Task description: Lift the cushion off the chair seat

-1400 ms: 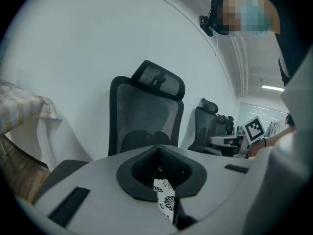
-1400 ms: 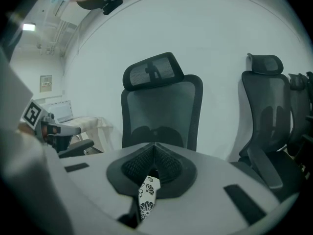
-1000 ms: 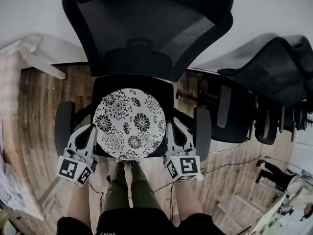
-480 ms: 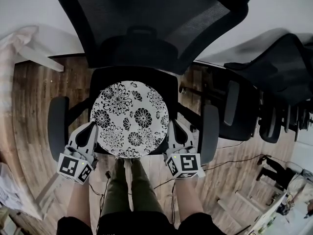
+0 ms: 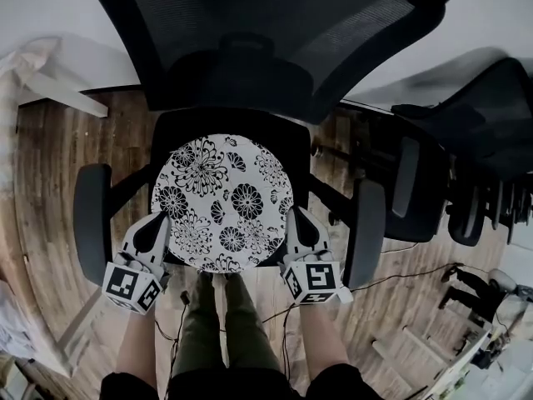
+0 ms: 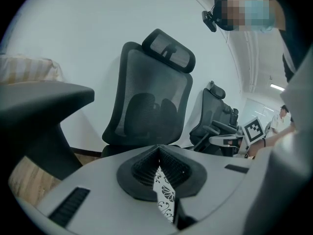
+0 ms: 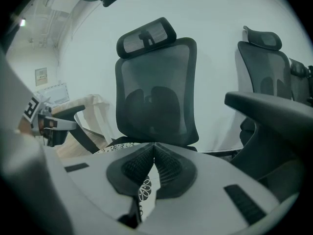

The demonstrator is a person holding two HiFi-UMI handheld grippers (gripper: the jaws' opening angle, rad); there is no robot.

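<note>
A round white cushion [image 5: 221, 202] with black flower print lies level over the black seat [image 5: 293, 150] of an office chair. My left gripper [image 5: 161, 225] is shut on its near-left rim, my right gripper [image 5: 296, 220] on its near-right rim. In the left gripper view a strip of the patterned cushion [image 6: 165, 196] shows pinched between the dark pads of the left gripper [image 6: 159, 151]. The right gripper view shows the same: the cushion's edge [image 7: 145, 193] is clamped in the right gripper [image 7: 154, 148]. Whether the cushion touches the seat I cannot tell.
The chair's mesh backrest [image 5: 250, 32] rises behind the seat, with armrests at left [image 5: 90, 223] and right [image 5: 366, 232]. A second black chair [image 5: 466, 140] stands at right. A white table leg [image 5: 58, 94] is at left. The person's legs [image 5: 212, 323] stand before the seat on wood floor.
Both grippers have sunk together with the cushion held between them, bringing it lower over the seat. Both grips are unchanged.
</note>
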